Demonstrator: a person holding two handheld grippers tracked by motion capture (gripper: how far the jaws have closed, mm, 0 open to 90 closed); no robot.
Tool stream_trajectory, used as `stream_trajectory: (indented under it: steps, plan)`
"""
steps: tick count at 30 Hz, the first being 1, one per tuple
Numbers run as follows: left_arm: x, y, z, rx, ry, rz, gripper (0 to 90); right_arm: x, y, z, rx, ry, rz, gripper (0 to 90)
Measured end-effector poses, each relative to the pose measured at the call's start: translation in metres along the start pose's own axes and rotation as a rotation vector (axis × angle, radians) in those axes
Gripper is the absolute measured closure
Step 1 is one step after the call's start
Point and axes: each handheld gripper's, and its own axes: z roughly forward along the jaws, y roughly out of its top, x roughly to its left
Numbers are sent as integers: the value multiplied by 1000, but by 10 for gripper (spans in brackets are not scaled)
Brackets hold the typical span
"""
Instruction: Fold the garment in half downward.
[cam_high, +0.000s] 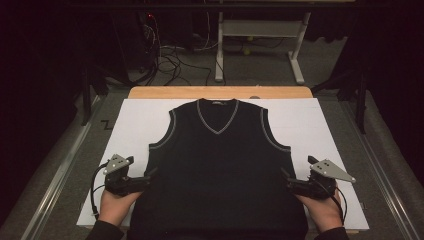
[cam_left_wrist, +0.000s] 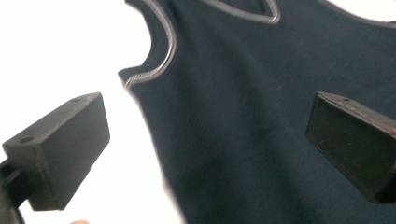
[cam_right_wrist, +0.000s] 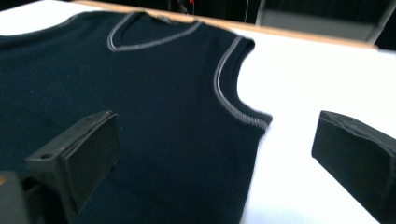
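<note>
On the white surface (cam_high: 320, 120) a dark sleeveless vest (cam_high: 220, 165) lies flat, neckline away from the person. The left gripper (cam_high: 150, 176) and right gripper (cam_high: 286, 178) flank its side edges, jaws wide open, each seemingly straddling an edge without gripping.

Dim room, cables (cam_high: 167, 62) on grey floor (cam_high: 260, 65)

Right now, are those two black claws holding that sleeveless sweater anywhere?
No. Both the left gripper and the right gripper are open, one at each side edge of the sweater vest, with nothing between their fingers.
</note>
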Motion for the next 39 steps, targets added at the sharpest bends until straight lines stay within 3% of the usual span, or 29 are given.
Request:
stream_trajectory:
  steps: [3, 4, 7, 10, 14, 16, 18, 22, 27, 31, 39]
  plan:
    - [8, -2, 2, 41, 12, -52, 142, 0, -2, 4, 56, 5, 14, 83]
    - [11, -2, 4, 65, 12, -66, 145, -1, -2, 6, 75, 3, 16, 123]
    - [17, -4, 9, 117, 30, -82, 234, -3, -3, 12, 114, -1, 24, 202]
    - [16, -4, 14, 165, 27, -59, 301, -7, -5, 16, 152, -5, 48, 291]
    - [8, -4, 22, 221, 35, 17, 312, -13, -9, 16, 196, 1, 63, 368]
    - [6, -5, 27, 264, 42, 30, 313, -15, -11, 15, 214, 7, 67, 401]
    - [2, -7, 27, 265, 76, 55, 341, -16, -12, 14, 227, 4, 73, 423]
    - [0, -7, 26, 274, 74, 58, 411, -17, -14, 15, 253, -2, 67, 440]
    - [-1, -7, 26, 275, 32, 75, 576, -22, -16, 21, 290, 3, 64, 477]
    - [-1, -8, 25, 267, 15, 74, 653, -19, -17, 26, 309, 14, 42, 513]
    - [0, -11, 25, 246, -9, 49, 740, -13, -15, 33, 303, 70, -4, 792]
